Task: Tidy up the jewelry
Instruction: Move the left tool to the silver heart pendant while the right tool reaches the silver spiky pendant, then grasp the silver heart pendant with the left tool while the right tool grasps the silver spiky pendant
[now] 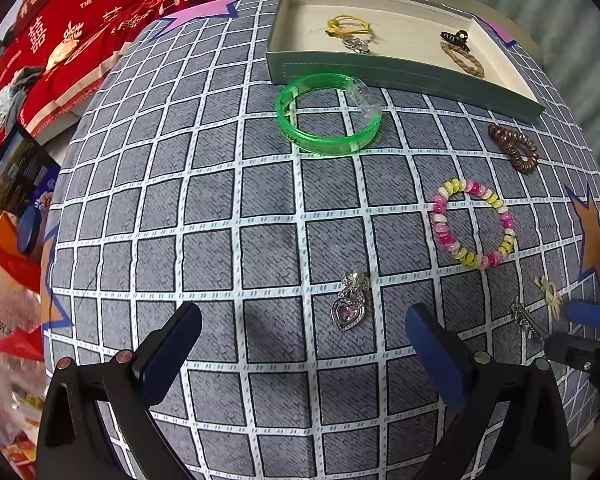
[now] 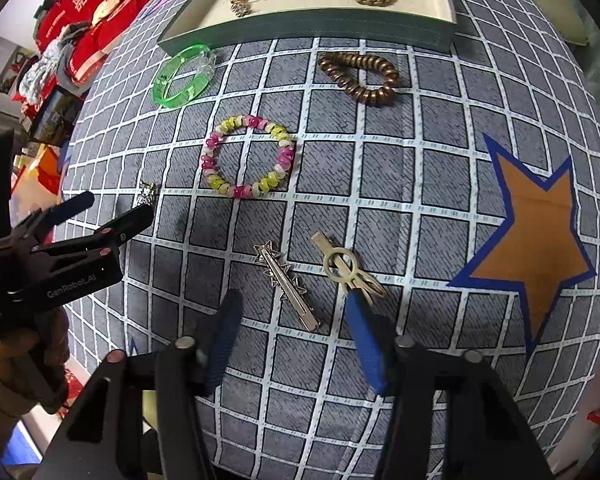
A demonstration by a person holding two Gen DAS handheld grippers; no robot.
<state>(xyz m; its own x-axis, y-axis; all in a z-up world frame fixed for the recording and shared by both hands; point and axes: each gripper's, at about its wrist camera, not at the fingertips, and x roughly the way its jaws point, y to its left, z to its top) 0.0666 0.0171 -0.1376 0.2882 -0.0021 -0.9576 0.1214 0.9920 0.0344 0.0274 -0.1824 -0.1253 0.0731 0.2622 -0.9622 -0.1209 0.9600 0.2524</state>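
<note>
Grey checked cloth (image 2: pixel 400 168) covers the work surface. My right gripper (image 2: pixel 296 322) stands open and empty, its fingers either side of the silver star hair clip (image 2: pixel 286 286); the gold ring clip (image 2: pixel 346 268) lies just beside. Beyond the star clip: beaded bracelet (image 2: pixel 248 156), green bangle (image 2: pixel 182 78), brown coil tie (image 2: pixel 362 76) — then the tray (image 2: pixel 300 26). My left gripper (image 1: pixel 304 332) is open, empty, near the heart pendant (image 1: pixel 350 308).

A grey grid-patterned cloth (image 2: pixel 400 184) (orange star printed on it) carries a green-sided tray (image 2: pixel 300 30), green bangle (image 2: pixel 182 78), brown spiral hair tie (image 2: pixel 362 74), beaded bracelet (image 2: pixel 248 156), heart pendant (image 1: pixel 350 304), silver star hair clip (image 2: pixel 286 286) and gold hair clip (image 2: pixel 346 268).
</note>
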